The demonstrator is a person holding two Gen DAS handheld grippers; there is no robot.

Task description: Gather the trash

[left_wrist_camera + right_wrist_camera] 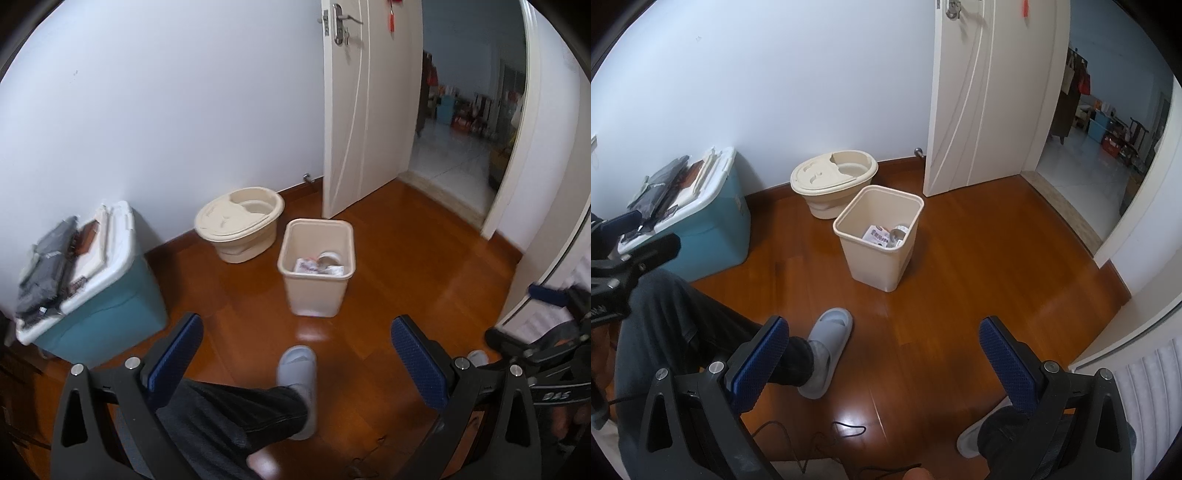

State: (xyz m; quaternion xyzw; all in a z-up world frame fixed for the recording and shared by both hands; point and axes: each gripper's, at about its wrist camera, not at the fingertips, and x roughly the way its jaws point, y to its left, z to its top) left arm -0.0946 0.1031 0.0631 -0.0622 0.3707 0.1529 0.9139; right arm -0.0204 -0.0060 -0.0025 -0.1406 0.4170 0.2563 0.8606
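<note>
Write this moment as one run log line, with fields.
left gripper: open, empty | right gripper: open, empty | beige trash bin: upright on wood floor, holds trash

Quick headcount of the room. One square beige trash bin [316, 267] straight ahead of the jaws, with at least two bits of trash inside – a printed wrapper [308, 266] and a roll of tape [330, 257]; hard to tell if more sits underneath. One round beige tub [240, 223] beyond the bin, slightly left. One blue storage box [99, 291] off to the left of the jaws, a single dark bag [48, 266] lying on its white lid. One white door [365, 103], ahead and right. Two grey slippers [829, 350] – one between the jaws, the other down by the right finger. Two grippers total, two blue pads [759, 363] each.
</note>
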